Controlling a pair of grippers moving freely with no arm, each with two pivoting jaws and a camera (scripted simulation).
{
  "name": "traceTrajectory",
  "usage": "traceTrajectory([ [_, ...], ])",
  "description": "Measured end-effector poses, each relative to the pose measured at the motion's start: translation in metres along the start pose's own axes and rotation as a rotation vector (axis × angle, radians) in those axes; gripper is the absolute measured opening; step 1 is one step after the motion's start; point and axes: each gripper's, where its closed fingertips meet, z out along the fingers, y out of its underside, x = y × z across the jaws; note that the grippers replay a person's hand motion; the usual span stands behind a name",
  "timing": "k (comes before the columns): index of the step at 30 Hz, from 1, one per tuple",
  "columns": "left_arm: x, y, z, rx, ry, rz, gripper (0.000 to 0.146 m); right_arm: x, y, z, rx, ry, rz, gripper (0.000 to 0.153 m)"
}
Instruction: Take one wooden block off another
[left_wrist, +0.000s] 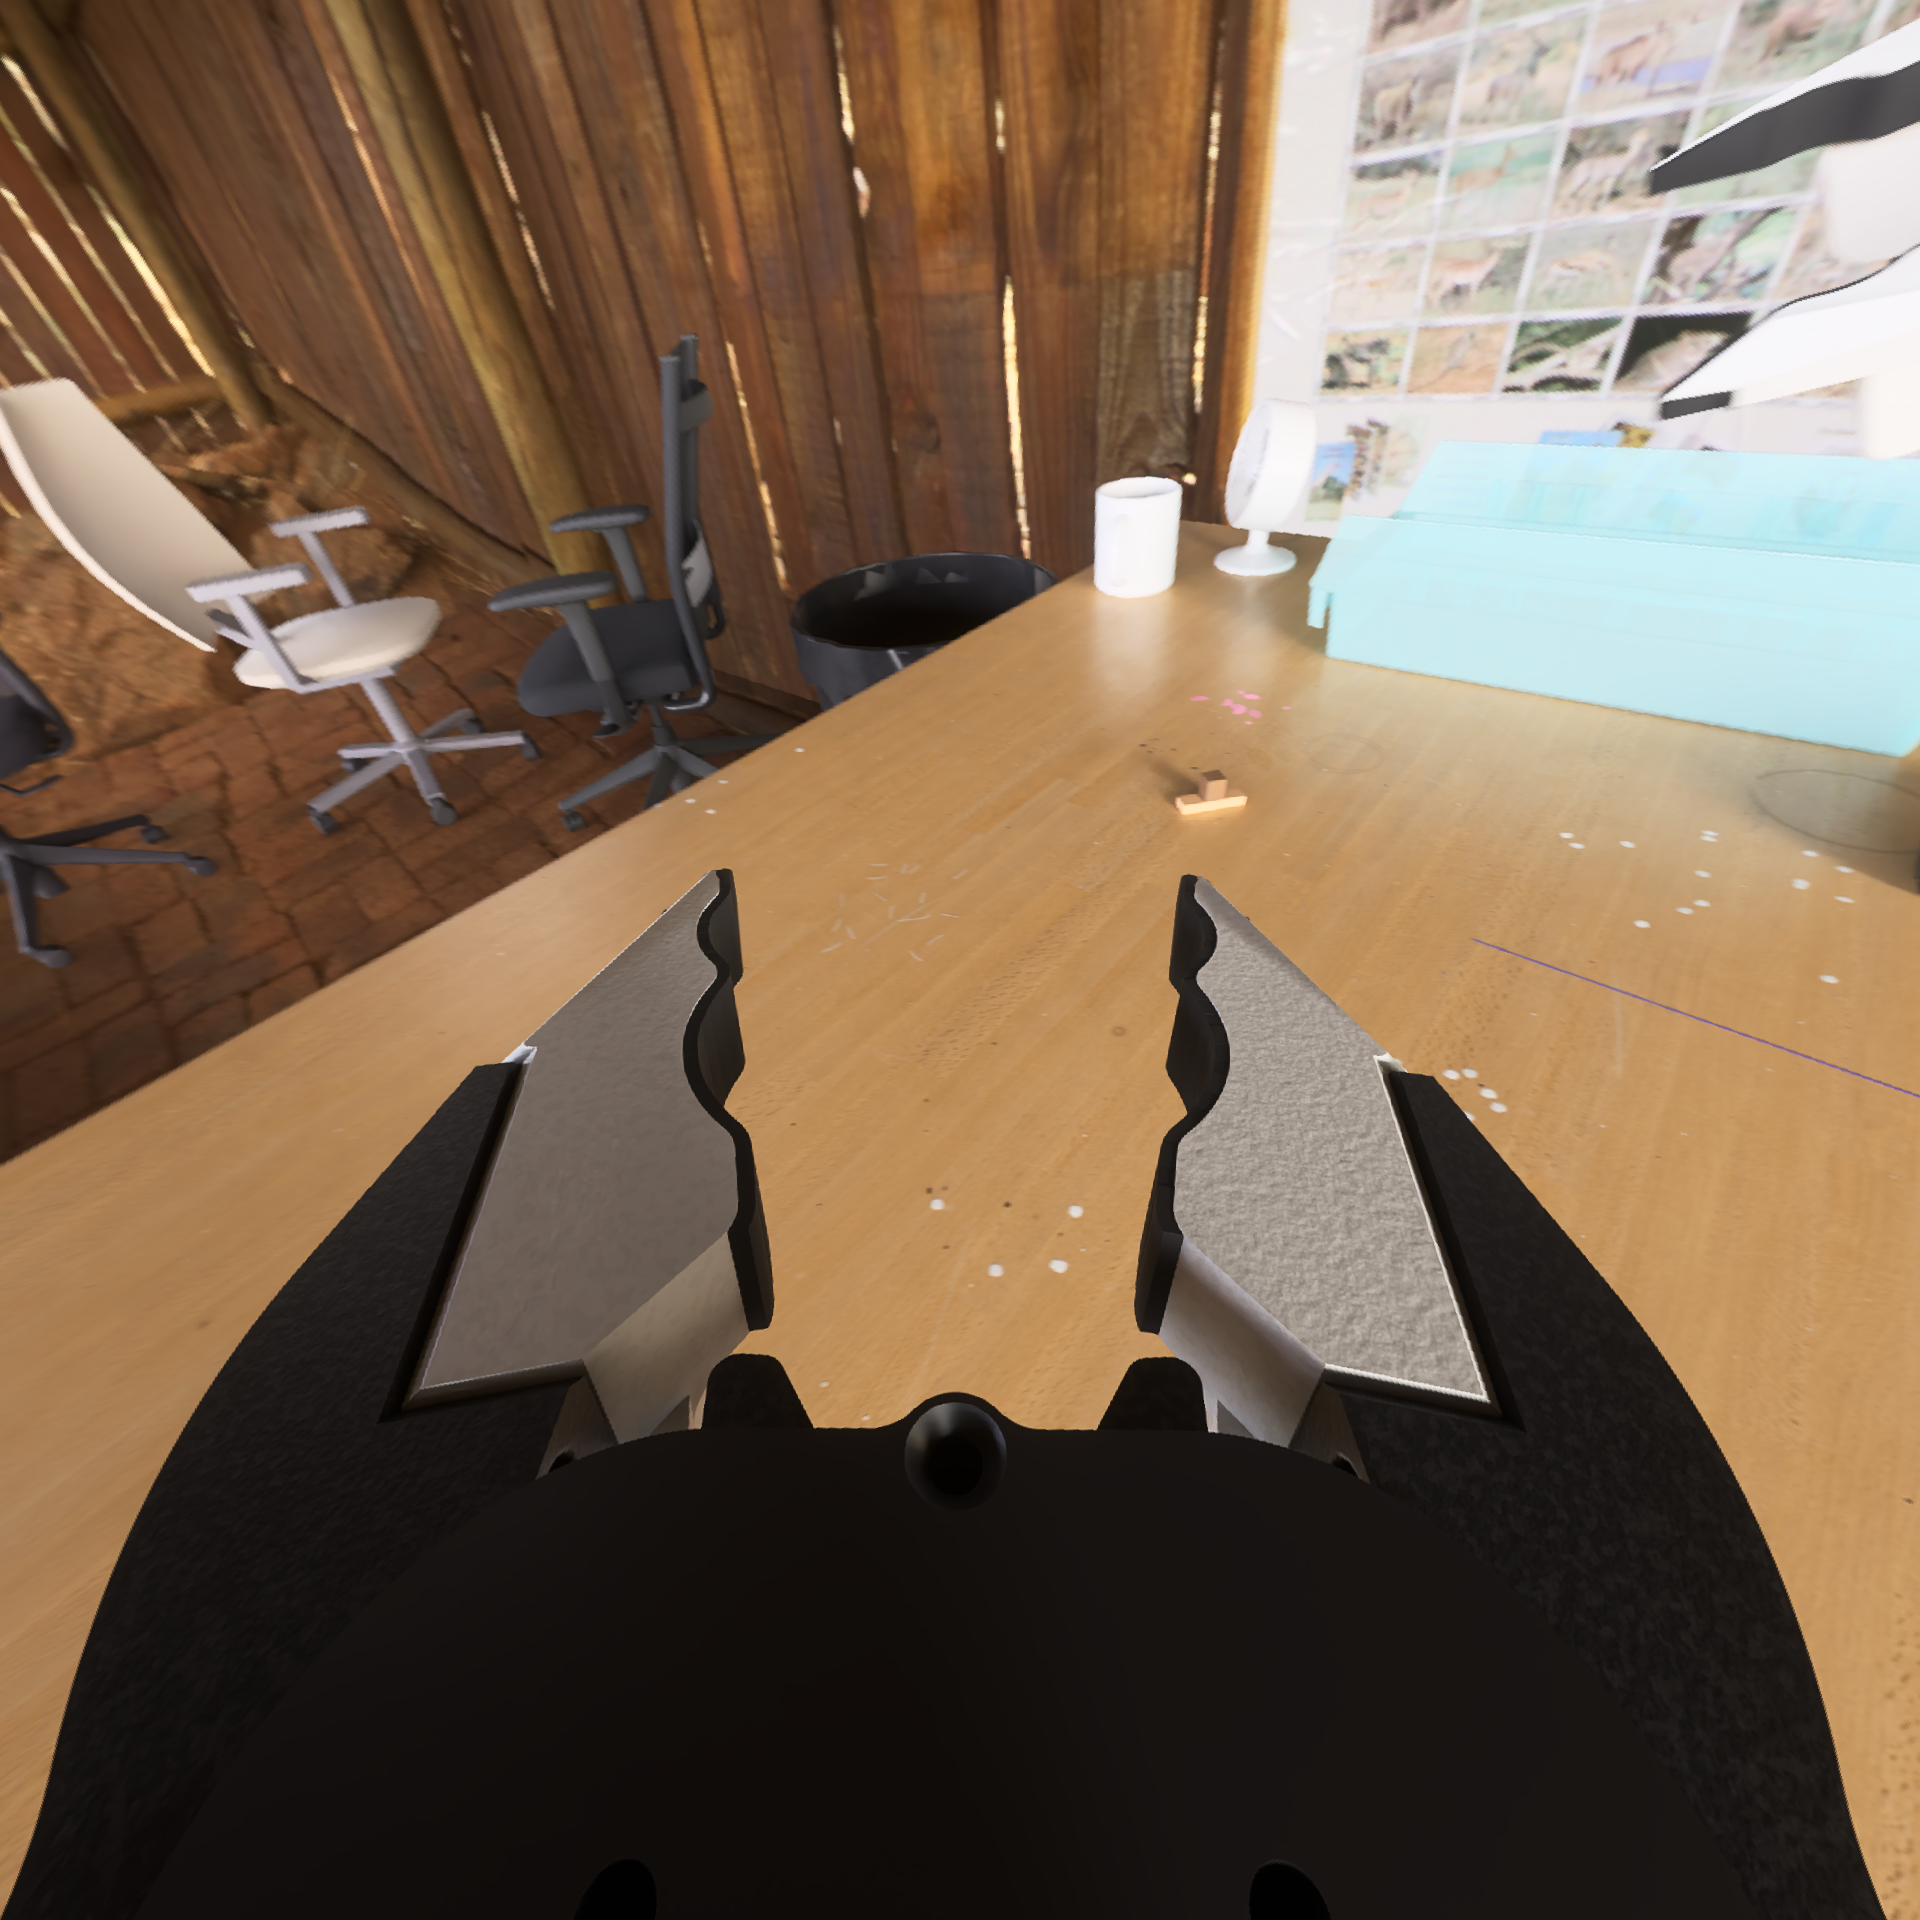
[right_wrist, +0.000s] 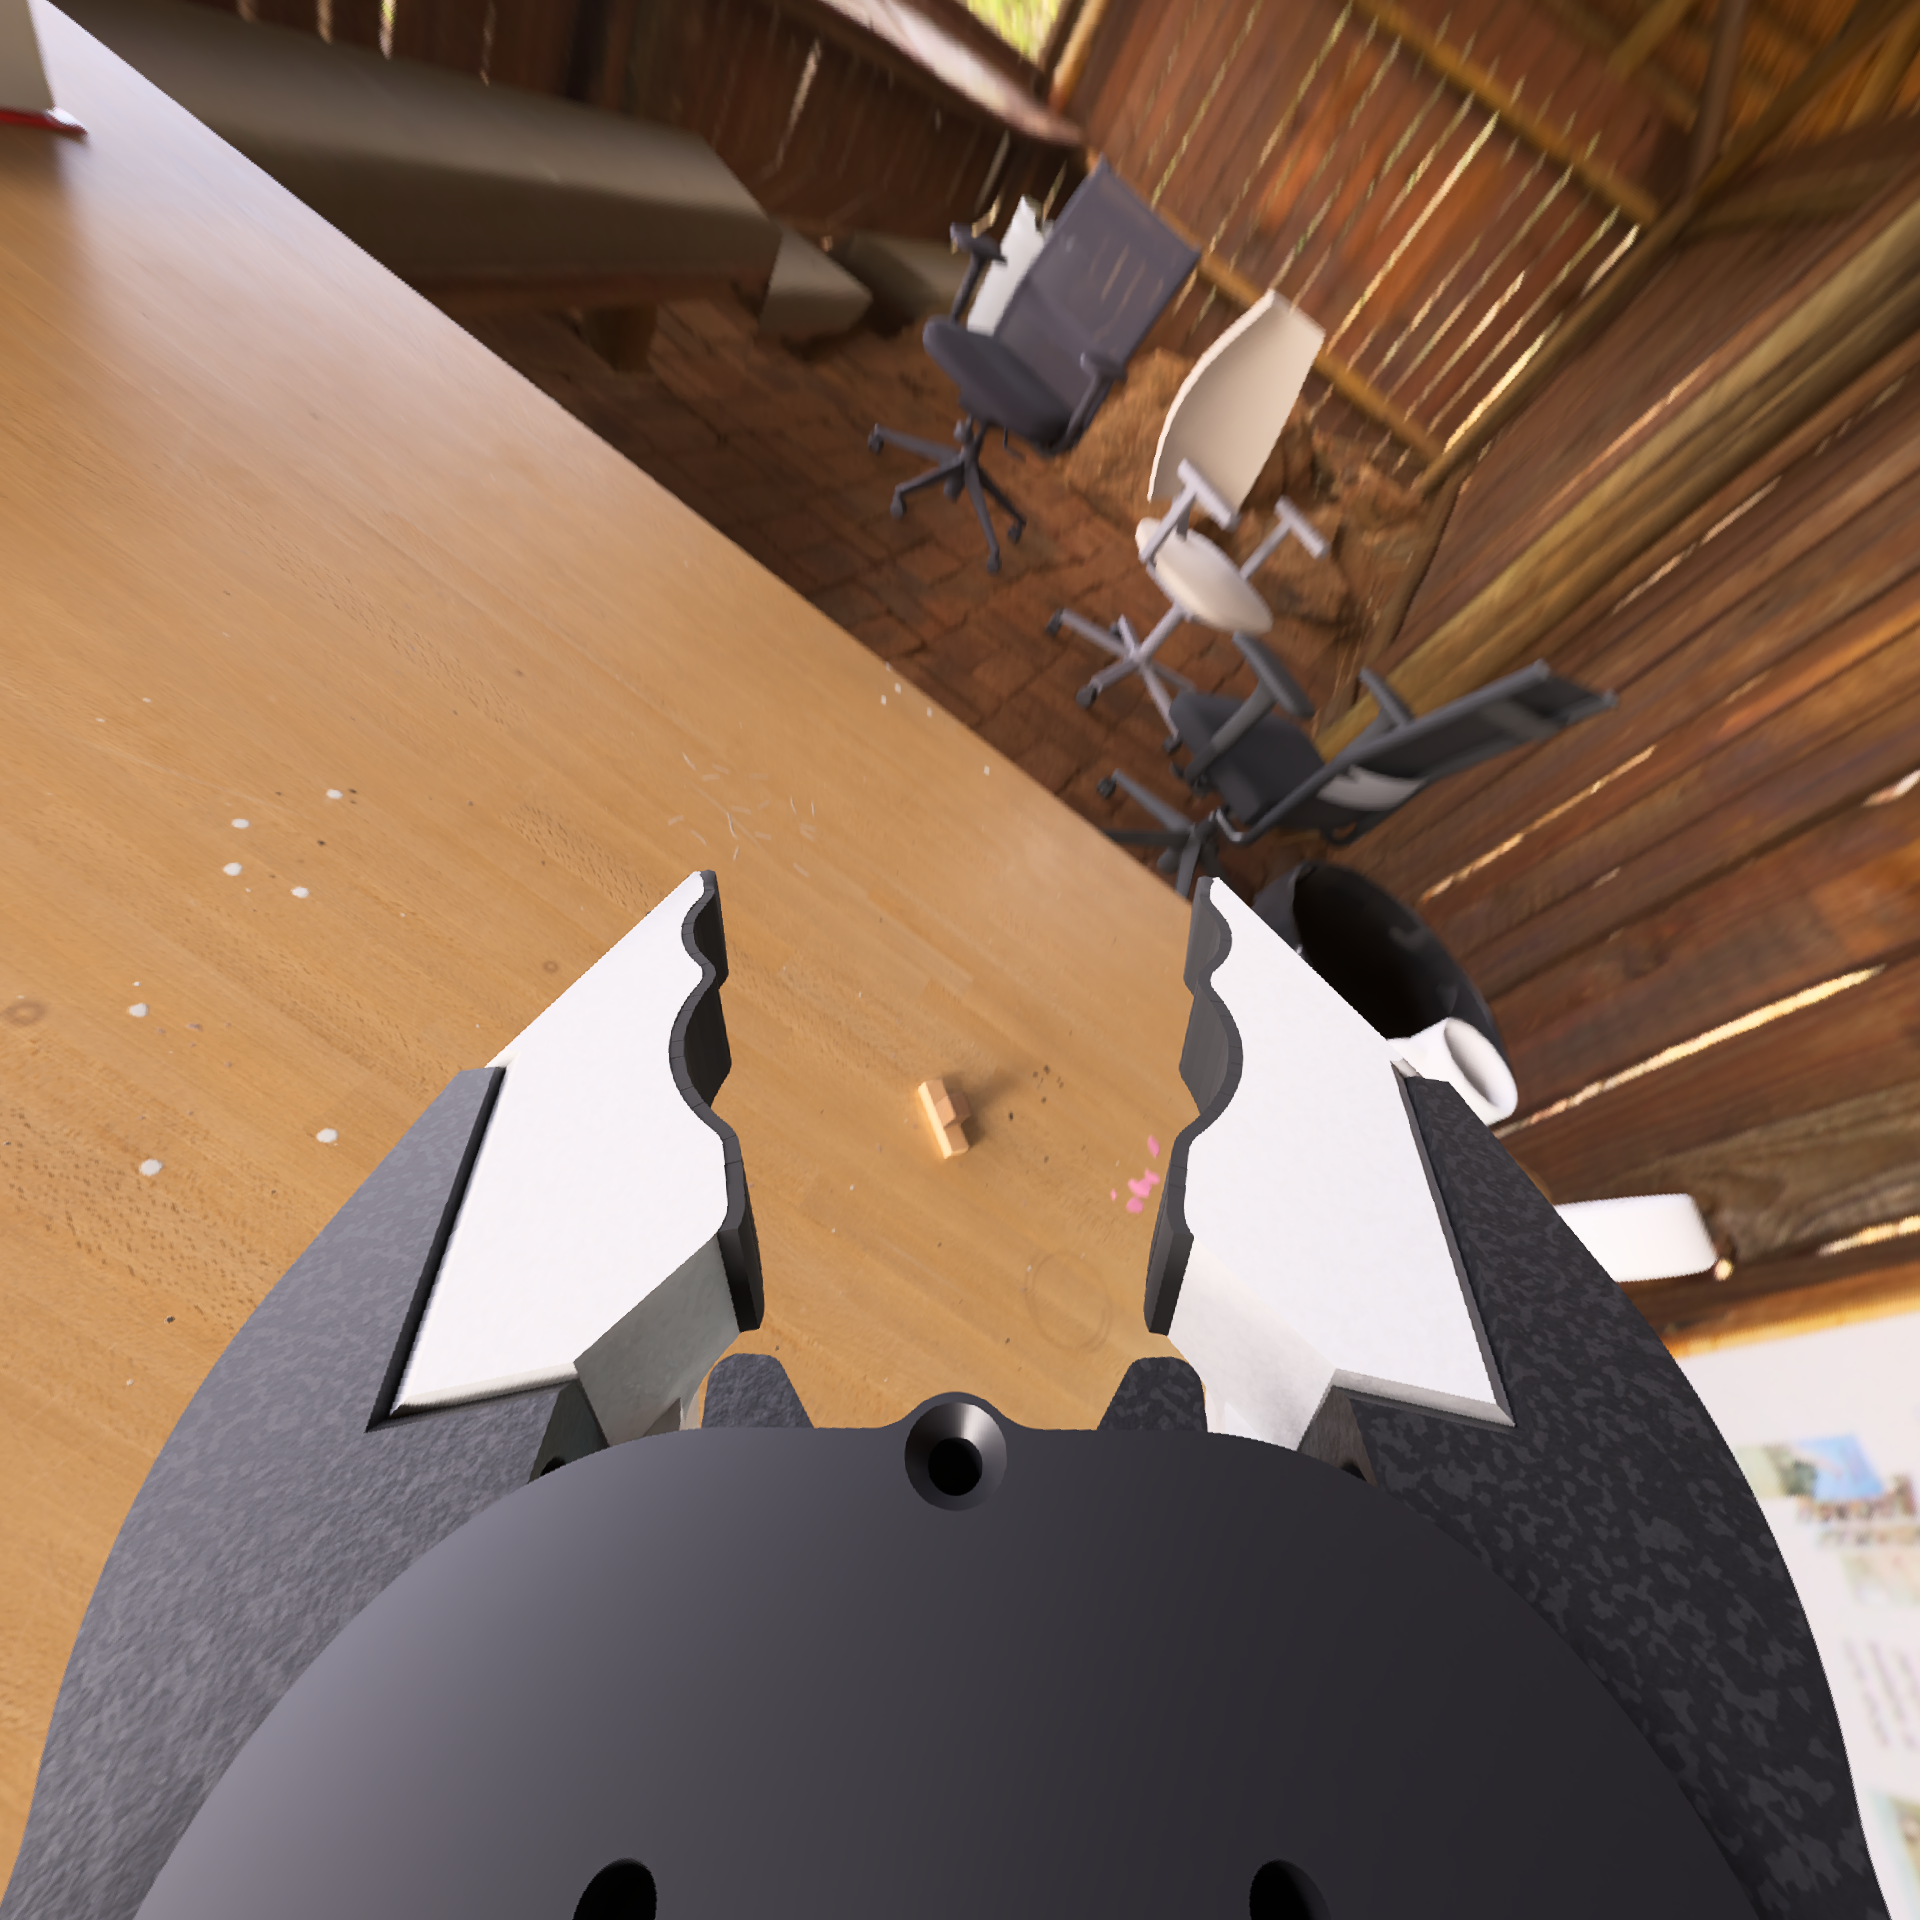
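Approach step: my left gripper (left_wrist: 956, 883) and right gripper (right_wrist: 951, 888) both stood wide, empty. The small block (right_wrist: 957, 1116) sat atop the long block (right_wrist: 937, 1118) on the table (right_wrist: 312, 623), well ahead. Next move, in my judgement: descend, pinch the small block only.

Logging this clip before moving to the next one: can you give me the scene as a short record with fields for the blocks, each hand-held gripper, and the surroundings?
blocks: small cube block sits on flat wooden block, still stacked
surface: wooden table, speckled with white and pink marks
left hand-held gripper: open, empty, well short of the blocks
right hand-held gripper: open, empty, blocks visible between its fingers, not touched
other items: white mug, small white fan, light blue box
beyond table: office chairs, black bin, wooden plank wall
task status: not yet started
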Motion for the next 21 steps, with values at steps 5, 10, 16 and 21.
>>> traceTrajectory([
  [5, -0.022, -0.013, -0.021, 0.050, -0.075, 0.012, 0.089, -0.003, -0.031, -0.037, 0.155, 0.015, -0.060, 0.091],
  [10, -0.029, -0.021, -0.032, 0.081, -0.107, 0.005, 0.089, -0.006, -0.037, -0.045, 0.179, 0.013, -0.080, 0.091],
  [16, -0.026, -0.021, -0.032, 0.080, -0.105, 0.013, 0.088, -0.014, -0.032, -0.038, 0.140, 0.009, -0.134, 0.091],
  [21, -0.023, -0.018, -0.028, 0.065, -0.102, 0.026, 0.087, -0.019, -0.031, -0.034, 0.129, 0.005, -0.165, 0.091],
])
